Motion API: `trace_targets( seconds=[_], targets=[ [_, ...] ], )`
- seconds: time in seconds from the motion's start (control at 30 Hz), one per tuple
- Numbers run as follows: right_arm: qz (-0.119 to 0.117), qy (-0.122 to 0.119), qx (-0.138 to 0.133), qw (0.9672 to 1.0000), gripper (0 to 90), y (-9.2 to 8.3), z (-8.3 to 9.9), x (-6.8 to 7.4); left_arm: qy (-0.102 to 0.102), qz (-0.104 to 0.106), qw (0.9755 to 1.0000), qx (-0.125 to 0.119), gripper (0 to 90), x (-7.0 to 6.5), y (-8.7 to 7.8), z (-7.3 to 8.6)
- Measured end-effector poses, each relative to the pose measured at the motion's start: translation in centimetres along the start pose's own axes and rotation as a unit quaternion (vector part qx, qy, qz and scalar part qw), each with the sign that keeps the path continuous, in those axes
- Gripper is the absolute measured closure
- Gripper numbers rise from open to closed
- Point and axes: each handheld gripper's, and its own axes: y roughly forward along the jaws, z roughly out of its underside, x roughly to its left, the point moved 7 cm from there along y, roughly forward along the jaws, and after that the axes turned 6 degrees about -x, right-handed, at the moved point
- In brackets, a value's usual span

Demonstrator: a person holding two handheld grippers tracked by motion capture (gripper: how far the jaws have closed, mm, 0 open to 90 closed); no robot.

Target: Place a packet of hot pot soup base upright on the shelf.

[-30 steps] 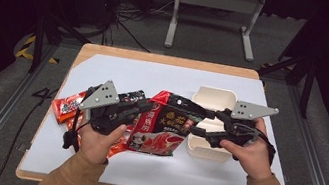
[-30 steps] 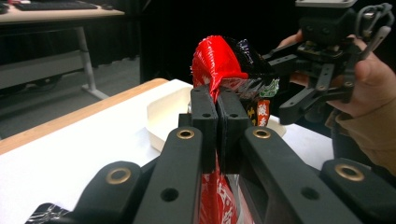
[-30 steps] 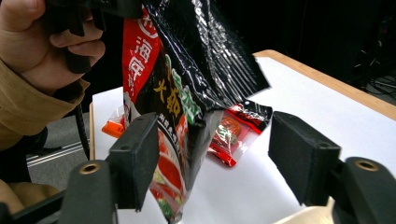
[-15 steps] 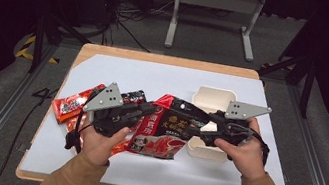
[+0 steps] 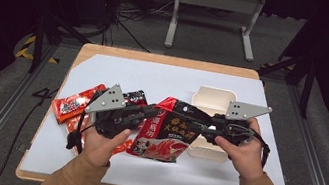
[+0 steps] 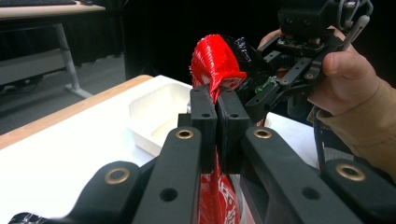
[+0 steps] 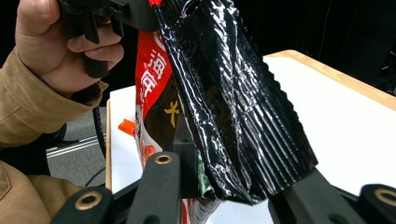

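Observation:
A red and black snack bag (image 5: 170, 134) hangs upright over the table between both hands. My left gripper (image 5: 156, 113) is shut on its top left corner. In the left gripper view the two pads (image 6: 205, 112) press together on the red crimped seal (image 6: 215, 56). From the right, my right gripper (image 5: 199, 123) reaches to the bag's top edge. Its jaws have just been closing. In the right gripper view the black crimped edge (image 7: 233, 107) lies between the jaws of the right gripper (image 7: 243, 163), which still stand apart around it.
A white rectangular tray (image 5: 212, 100) sits behind the bag, right of centre. Red packets (image 5: 74, 103) and a dark packet (image 5: 134, 96) lie on the white sheet at the left. The wooden table edge (image 5: 168, 60) borders the sheet.
The right gripper's jaws have narrowed around the bag's top edge. Both hands and the bag stay about where they were.

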Motion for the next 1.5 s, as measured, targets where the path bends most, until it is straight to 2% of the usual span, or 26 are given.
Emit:
trace_targets(
  seconds=[0.27, 0.33, 0.57, 0.63, 0.8, 0.9, 1.03, 1.13, 1.23, 1.5],
  targets=[
    [0.018, 0.002, -0.001, 0.9998, 75.6, -0.3, -0.7, 0.1, -0.002, 0.004, 1.0000, -0.005, 87.0, 0.1, -0.1, 0.0],
    [0.021, 0.003, 0.001, 0.9998, 76.0, -0.4, -0.9, 0.2, -0.008, 0.006, 0.9999, -0.009, 86.6, 0.3, -0.2, 0.0],
    [0.033, 0.004, 0.004, 0.9994, 77.2, -0.4, -2.0, 0.1, -0.011, 0.001, 0.9999, -0.013, 84.5, 0.5, -0.4, 0.0],
    [0.032, 0.007, 0.005, 0.9994, 77.4, -0.4, -2.3, 0.1, -0.017, 0.000, 0.9997, -0.018, 81.7, 0.6, -0.5, 0.0],
    [0.037, 0.004, 0.012, 0.9992, 77.6, -0.6, -3.2, -0.3, -0.014, -0.016, 0.9994, -0.027, 70.6, 1.0, -1.0, -0.2],
    [0.042, 0.003, 0.016, 0.9990, 77.6, -0.6, -3.6, -0.6, -0.013, -0.019, 0.9993, -0.029, 67.2, 1.2, -1.4, -0.3],
    [0.048, -0.002, 0.020, 0.9987, 77.6, -0.7, -4.2, -0.8, -0.002, -0.038, 0.9992, -0.010, 62.4, 1.6, -1.8, 0.1],
    [0.053, -0.006, 0.022, 0.9983, 77.6, -1.0, -4.8, -0.9, -0.005, -0.042, 0.9991, 0.004, 59.5, 2.1, -2.0, 0.6],
    [0.060, -0.010, 0.021, 0.9979, 77.6, -1.3, -5.4, -1.2, 0.001, -0.053, 0.9984, 0.020, 57.5, 2.5, -2.3, 1.2],
    [0.083, -0.024, 0.026, 0.9960, 77.5, -1.9, -6.6, -2.1, -0.006, -0.061, 0.9961, 0.064, 50.3, 3.9, -2.9, 2.9]
  ],
)
